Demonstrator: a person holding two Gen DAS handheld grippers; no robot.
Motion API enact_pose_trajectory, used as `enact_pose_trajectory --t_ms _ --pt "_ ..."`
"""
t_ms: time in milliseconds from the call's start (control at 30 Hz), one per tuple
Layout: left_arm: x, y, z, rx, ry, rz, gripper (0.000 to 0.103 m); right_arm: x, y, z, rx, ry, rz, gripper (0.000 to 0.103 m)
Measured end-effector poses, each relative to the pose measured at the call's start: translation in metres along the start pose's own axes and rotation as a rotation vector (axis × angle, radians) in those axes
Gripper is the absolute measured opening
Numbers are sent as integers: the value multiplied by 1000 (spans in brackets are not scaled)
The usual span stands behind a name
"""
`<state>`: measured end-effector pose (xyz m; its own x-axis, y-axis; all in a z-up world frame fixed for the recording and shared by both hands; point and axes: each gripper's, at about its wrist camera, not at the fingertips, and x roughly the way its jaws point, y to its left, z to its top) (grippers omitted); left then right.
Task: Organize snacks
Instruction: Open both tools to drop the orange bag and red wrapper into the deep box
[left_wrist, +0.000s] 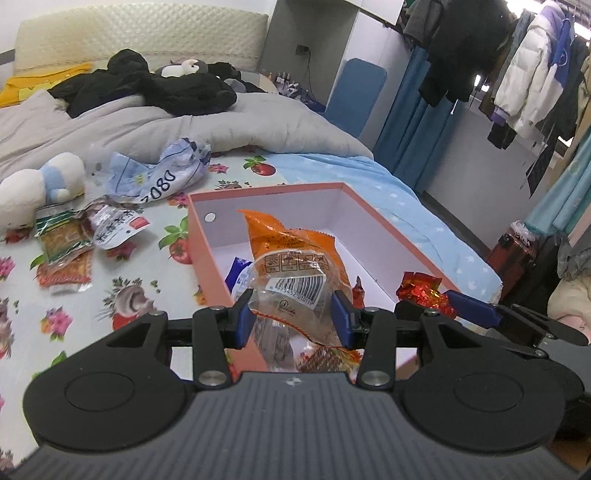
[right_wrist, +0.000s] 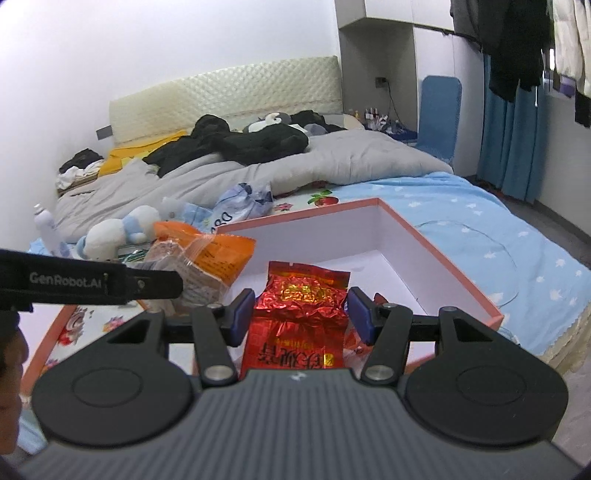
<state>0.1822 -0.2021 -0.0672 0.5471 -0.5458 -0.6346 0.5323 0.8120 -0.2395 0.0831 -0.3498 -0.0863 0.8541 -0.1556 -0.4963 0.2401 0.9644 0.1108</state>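
My left gripper (left_wrist: 292, 308) is shut on an orange and clear snack packet (left_wrist: 291, 266) and holds it over the near edge of the pink box (left_wrist: 266, 189). A blue-wrapped snack (left_wrist: 238, 273) lies inside the box. In the right wrist view, my right gripper (right_wrist: 301, 314) is shut on a red foil packet (right_wrist: 299, 317) above the pink box (right_wrist: 436, 254). The left gripper (right_wrist: 147, 284) with its orange packet (right_wrist: 207, 258) shows at that view's left. The right gripper (left_wrist: 436, 299) with the red packet (left_wrist: 421, 290) appears at the right of the left wrist view.
Loose snack packets (left_wrist: 70, 243) lie on the flowered sheet left of the box, beside a crumpled blue-white bag (left_wrist: 162, 173) and a white plush toy (left_wrist: 37, 188). A grey duvet (left_wrist: 147, 125) with black clothes fills the bed's far side. Coats hang at the right.
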Motion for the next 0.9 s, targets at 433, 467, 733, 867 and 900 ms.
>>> enact_pose_trajectory --t_ms 433,467,733,867,900 --pt "83 9 27 -5 83 21 49 76 -31 16 32 74 -1 58" --pt "90 9 29 -4 90 20 49 82 -34 16 34 81 -2 58" --pt "123 12 32 9 132 25 50 111 -46 8 59 138 -9 59" --pt "125 18 33 -11 133 39 52 112 -45 6 74 149 7 59" --pt "123 19 33 -12 134 43 53 111 -45 6 80 151 9 59"
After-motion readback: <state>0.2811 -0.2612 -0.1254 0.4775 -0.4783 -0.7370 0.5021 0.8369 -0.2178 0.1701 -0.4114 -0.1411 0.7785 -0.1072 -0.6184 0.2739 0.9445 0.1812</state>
